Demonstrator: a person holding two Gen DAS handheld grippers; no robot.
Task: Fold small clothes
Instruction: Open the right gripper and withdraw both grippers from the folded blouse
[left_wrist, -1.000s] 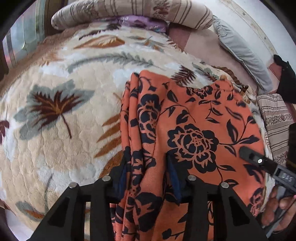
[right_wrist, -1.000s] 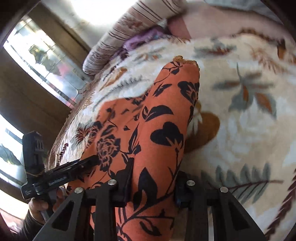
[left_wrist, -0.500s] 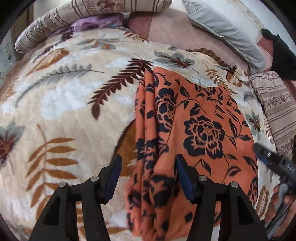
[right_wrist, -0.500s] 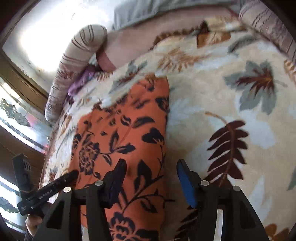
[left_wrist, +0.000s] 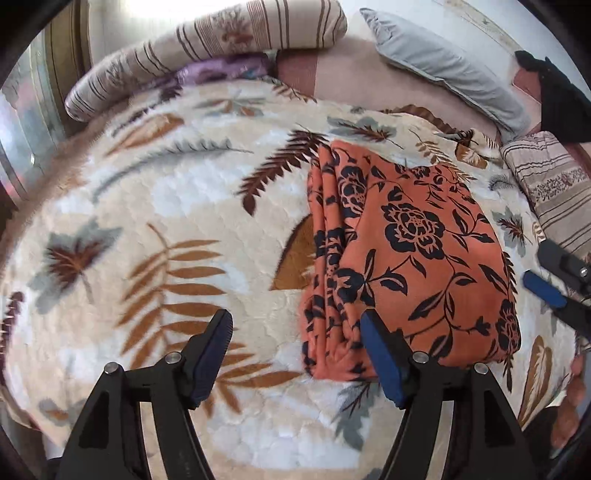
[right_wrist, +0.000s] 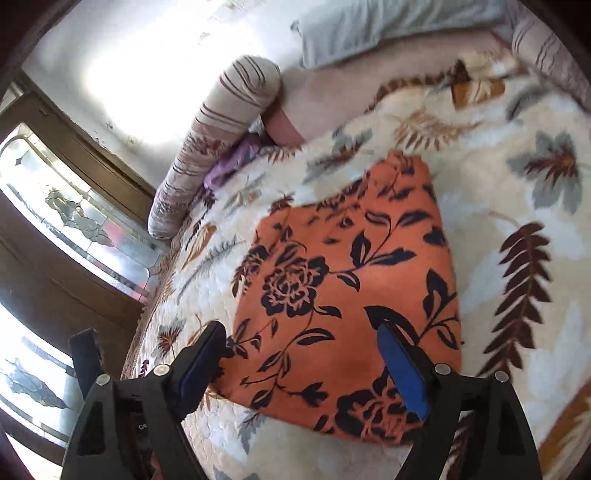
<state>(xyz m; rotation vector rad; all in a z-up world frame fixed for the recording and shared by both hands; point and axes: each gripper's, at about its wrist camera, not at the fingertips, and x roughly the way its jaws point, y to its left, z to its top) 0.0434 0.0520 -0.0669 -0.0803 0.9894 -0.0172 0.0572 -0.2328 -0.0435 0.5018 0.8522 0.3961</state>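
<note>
Folded orange floral garment (left_wrist: 406, 258) lying flat on a leaf-print blanket (left_wrist: 155, 229), with both claws released above it.

Nearest, the left claw (left_wrist: 295, 336) gapes wide with nothing between its blue pads; the garment's stacked folded edge lies just ahead beside its right finger (left_wrist: 382, 356). The right claw (right_wrist: 304, 354) is likewise spread and empty, the cloth directly ahead between its fingers. Beyond the garment, past both claws, sit a striped bolster (left_wrist: 207, 48) and a grey pillow (left_wrist: 447, 70).

Both wrist views look down closely, sharing the orange cloth (left_wrist: 406, 251).
</note>
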